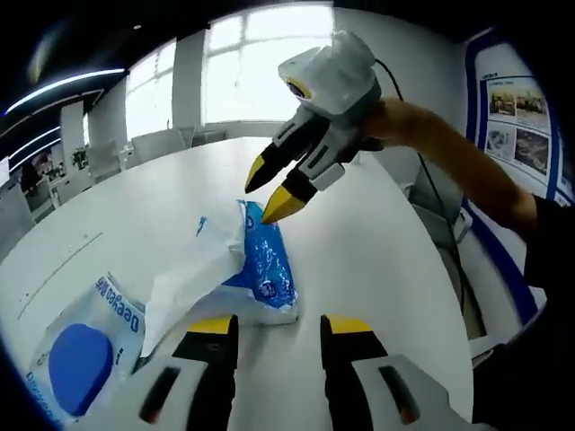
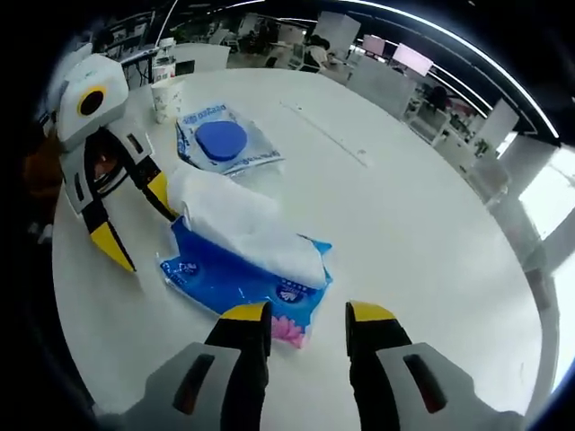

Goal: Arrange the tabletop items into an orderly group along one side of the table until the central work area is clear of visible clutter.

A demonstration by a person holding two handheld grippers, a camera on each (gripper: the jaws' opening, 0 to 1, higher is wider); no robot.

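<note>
A blue tissue pack lies on the white table, with a white tissue pulled out over it. My left gripper stands open just short of the pack's near end. My right gripper hovers open at the pack's opposite end, held by a hand. Neither one grips anything. A second pack with a round blue disc lies beside the tissue pack.
A paper cup stands at the table's edge beyond the disc pack. Chairs stand at the far side of the table. A person's arm reaches in from the right. Office desks fill the room behind.
</note>
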